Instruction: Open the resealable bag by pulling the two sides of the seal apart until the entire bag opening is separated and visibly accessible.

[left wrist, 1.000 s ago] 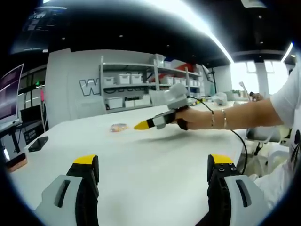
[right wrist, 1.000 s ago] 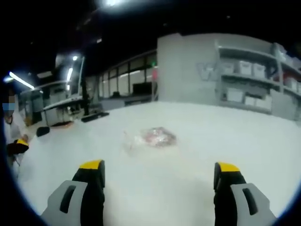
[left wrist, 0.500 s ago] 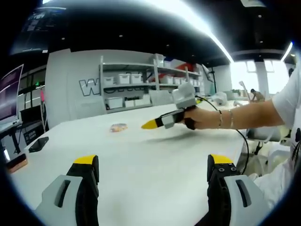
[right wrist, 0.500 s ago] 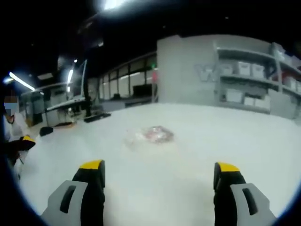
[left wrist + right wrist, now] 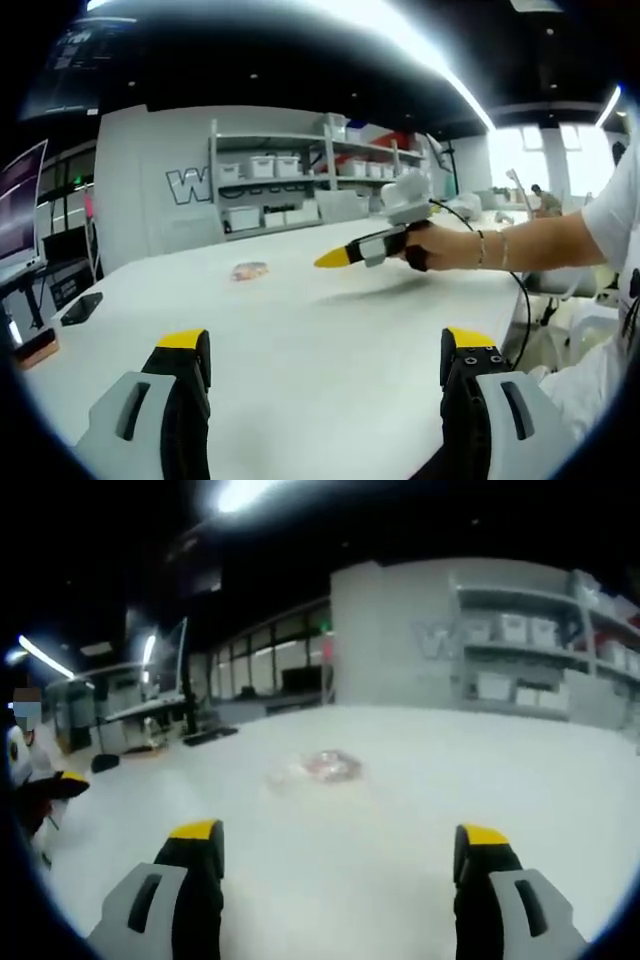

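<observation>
While both grippers' jaws are held wide apart and empty, the resealable bag (image 5: pixel 318 768) lies centre-frame on the white table (image 5: pixel 520 780). It is judged light, limp and slippery, best pinched at the seal lips.

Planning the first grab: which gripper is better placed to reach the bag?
Right, probably. The right gripper faces the bag head-on with open jaws; from the left gripper, the bag lies farther off and left of centre.

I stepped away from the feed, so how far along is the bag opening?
Nothing looks done yet: the resealable bag lies alone on the white table, untouched. In hand: nothing; the right gripper and left gripper hang open, well short of it. Left: reach the bag, grip both seal sides, pull apart.
</observation>
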The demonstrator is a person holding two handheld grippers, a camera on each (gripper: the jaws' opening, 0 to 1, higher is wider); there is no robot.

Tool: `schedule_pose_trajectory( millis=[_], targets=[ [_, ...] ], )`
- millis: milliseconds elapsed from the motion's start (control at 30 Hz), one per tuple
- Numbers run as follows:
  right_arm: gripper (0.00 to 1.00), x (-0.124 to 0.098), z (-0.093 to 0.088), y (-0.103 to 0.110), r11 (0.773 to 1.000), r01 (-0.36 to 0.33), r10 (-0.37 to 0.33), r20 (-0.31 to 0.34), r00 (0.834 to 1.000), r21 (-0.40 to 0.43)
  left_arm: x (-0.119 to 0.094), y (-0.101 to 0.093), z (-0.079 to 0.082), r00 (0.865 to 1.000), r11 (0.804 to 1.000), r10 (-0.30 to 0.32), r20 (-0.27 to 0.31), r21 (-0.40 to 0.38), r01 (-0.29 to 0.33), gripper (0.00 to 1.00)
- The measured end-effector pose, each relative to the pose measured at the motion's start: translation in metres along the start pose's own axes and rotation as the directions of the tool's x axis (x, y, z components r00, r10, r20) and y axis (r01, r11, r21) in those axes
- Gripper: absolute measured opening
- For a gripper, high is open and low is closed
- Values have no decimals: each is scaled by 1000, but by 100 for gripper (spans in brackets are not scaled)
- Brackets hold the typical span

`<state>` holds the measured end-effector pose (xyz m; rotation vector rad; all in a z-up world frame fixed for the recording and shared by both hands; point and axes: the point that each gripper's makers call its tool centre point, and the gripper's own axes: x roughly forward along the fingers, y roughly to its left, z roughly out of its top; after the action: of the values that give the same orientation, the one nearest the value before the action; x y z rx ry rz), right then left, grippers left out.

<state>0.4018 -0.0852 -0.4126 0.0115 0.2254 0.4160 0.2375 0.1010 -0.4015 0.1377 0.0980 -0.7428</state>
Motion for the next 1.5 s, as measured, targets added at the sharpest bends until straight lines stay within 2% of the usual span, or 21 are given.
schedule_pose_trajectory(
  millis=[733, 1167, 1500],
  targets=[
    [96, -34, -8, -21, 1000, 21, -22, 26, 999, 23, -1, -1, 0, 1000, 1000, 0, -4, 14, 0, 94],
    [95, -68, -4, -21, 999, 28, -30, 68, 997, 35, -1, 1, 3, 1000, 1000, 6, 1, 14, -6, 94],
    [95, -85, -3, -20, 999, 32, -36, 89, 995, 39, -2, 0, 6, 1000, 1000, 6, 7, 16, -6, 94]
  ],
)
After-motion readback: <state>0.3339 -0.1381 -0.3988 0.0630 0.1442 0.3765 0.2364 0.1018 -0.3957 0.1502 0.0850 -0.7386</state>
